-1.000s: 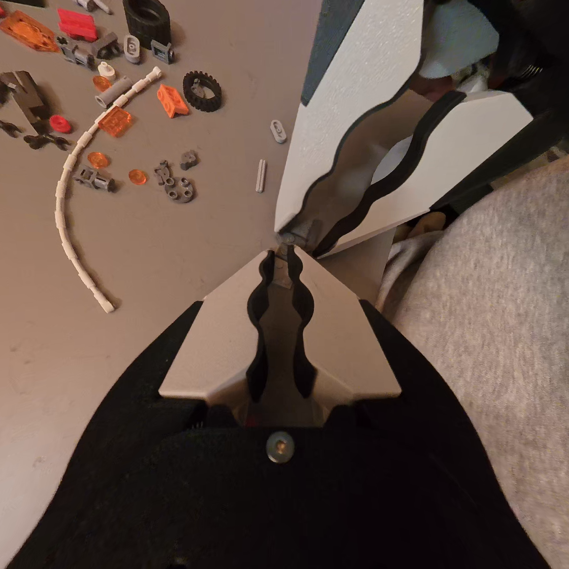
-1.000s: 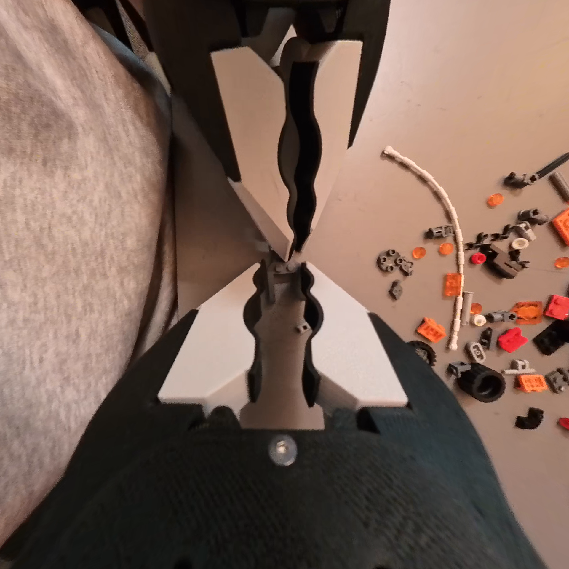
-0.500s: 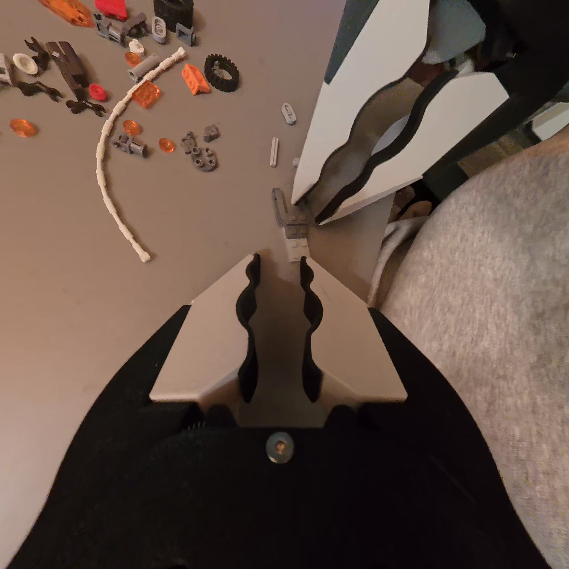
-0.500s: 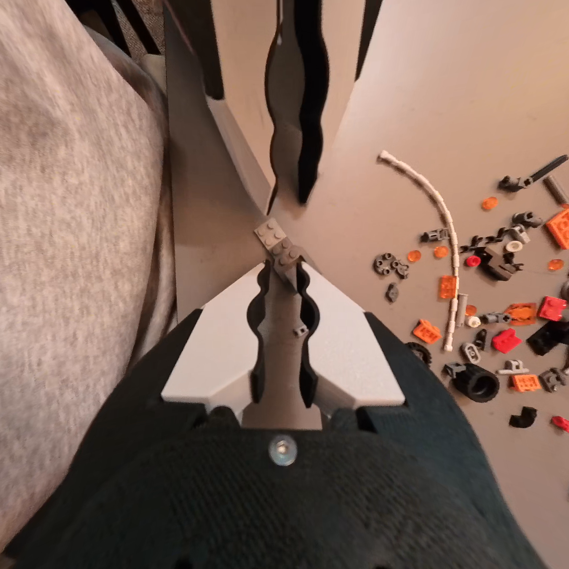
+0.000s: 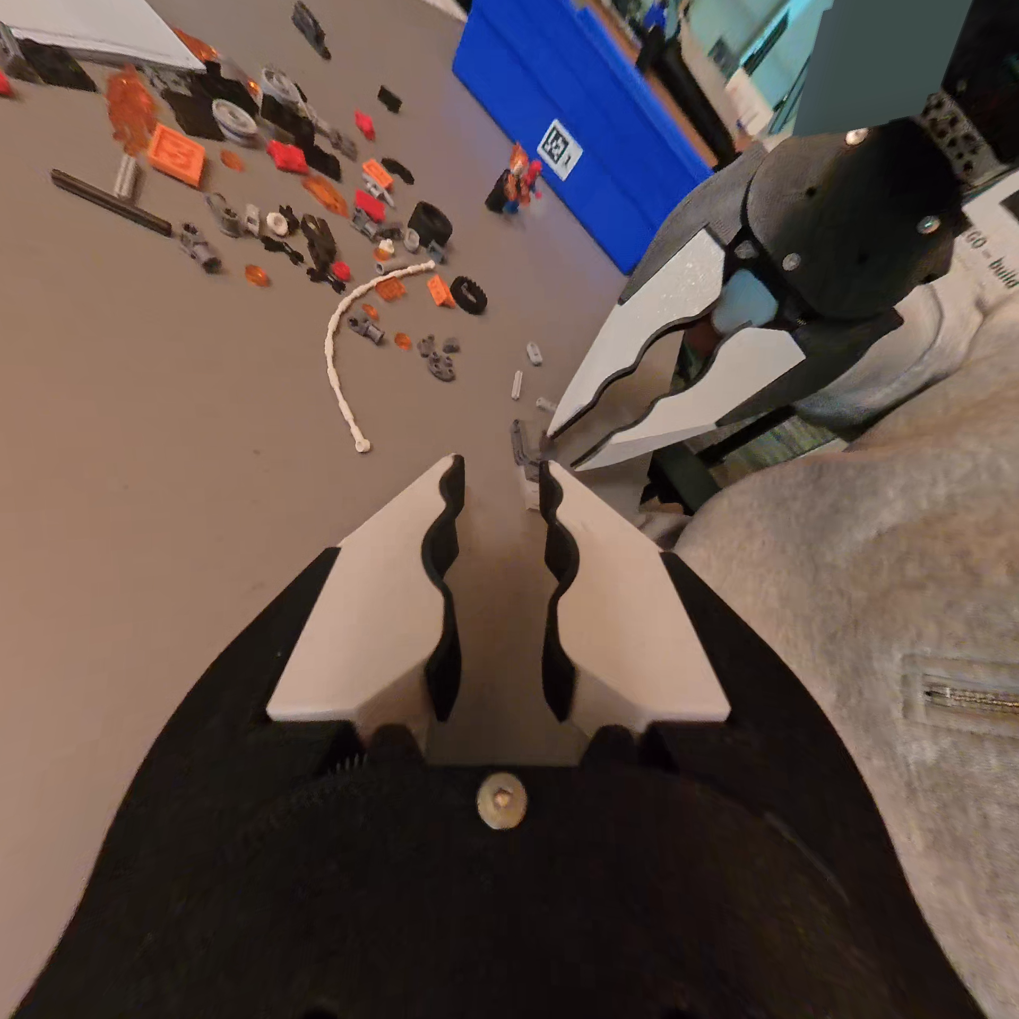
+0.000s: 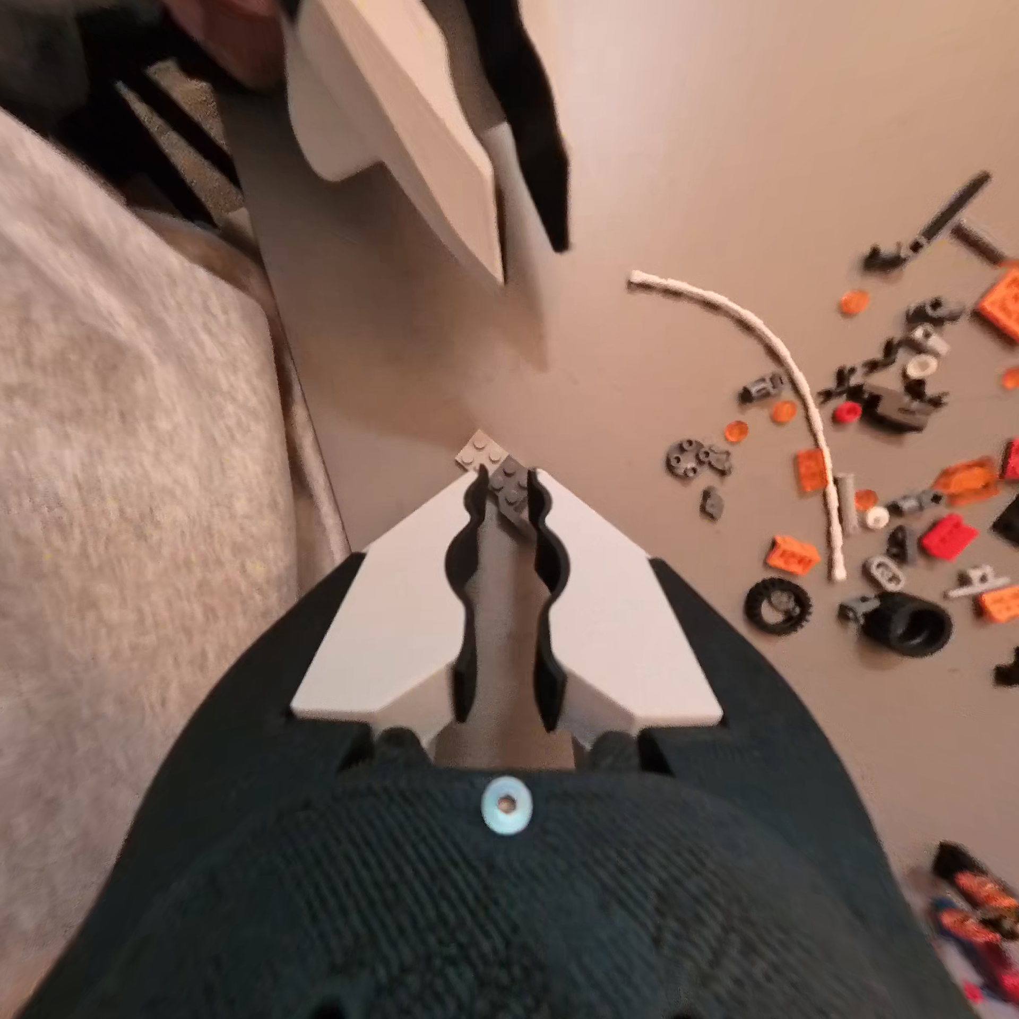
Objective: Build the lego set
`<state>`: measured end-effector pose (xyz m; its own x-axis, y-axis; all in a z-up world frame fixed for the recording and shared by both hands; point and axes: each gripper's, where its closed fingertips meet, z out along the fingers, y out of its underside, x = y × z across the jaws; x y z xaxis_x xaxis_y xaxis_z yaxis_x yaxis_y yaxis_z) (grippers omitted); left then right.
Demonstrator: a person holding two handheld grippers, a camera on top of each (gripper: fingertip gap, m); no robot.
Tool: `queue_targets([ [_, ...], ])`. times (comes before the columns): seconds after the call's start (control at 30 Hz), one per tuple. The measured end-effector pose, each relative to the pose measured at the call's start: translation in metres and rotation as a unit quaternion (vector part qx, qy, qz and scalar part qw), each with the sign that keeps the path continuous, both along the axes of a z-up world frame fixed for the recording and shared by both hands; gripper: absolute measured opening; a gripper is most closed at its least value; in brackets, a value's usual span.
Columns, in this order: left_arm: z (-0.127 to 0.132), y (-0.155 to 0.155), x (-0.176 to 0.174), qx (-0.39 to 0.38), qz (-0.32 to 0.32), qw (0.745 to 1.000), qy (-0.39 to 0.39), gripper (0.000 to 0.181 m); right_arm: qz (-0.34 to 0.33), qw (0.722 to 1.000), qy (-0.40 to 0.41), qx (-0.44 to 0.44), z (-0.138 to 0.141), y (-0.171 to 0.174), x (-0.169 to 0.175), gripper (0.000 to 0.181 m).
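My right gripper [image 6: 507, 471] is shut on a small grey plate assembly [image 6: 510, 491], a dark grey plate with a light grey plate [image 6: 478, 453] joined at its far end, low over the brown table. My left gripper [image 5: 502, 463] is open and empty, drawn back from it. In the left wrist view the assembly [image 5: 523, 446] sits at the tips of the right gripper [image 5: 562, 452], just ahead of my right finger. The left gripper shows blurred at the top of the right wrist view [image 6: 485, 220].
Loose pieces are scattered over the table: a white flexible hose [image 5: 342, 336], a black tyre [image 5: 468, 295], orange, red and black parts [image 6: 948, 535]. Two minifigures [image 5: 515, 182] stand by a blue box [image 5: 551, 99]. A person's grey garment [image 5: 827, 661] lies along the near edge. The tips of one gripper are about 6 centimetres away from the tips of the other.
My left gripper has opened, let go of the grey assembly and pulled back and up from it. My right gripper still holds the assembly.
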<state>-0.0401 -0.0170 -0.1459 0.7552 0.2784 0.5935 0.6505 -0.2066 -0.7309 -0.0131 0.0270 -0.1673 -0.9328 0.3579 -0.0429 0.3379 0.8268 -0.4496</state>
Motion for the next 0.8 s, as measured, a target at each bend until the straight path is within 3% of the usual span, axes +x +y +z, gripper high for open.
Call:
queue_targets([
  [0.17,0.007,-0.003,-0.001,0.029,0.003,1.0,-0.003,0.026,-0.099,0.995,-0.029,0.016,-0.011,0.006,-0.004,0.017],
  [0.3,0.01,-0.007,-0.004,0.045,0.011,0.999,-0.01,0.026,-0.138,0.989,-0.058,0.022,-0.019,0.006,-0.002,0.018],
  [0.63,0.014,-0.013,-0.007,0.071,0.016,0.997,-0.024,0.025,-0.065,0.996,-0.039,0.039,-0.018,-0.002,-0.002,0.013],
  [0.8,0.015,-0.014,-0.008,0.08,0.016,0.996,-0.034,0.024,-0.064,0.995,-0.045,0.056,-0.018,-0.001,-0.004,0.014],
])
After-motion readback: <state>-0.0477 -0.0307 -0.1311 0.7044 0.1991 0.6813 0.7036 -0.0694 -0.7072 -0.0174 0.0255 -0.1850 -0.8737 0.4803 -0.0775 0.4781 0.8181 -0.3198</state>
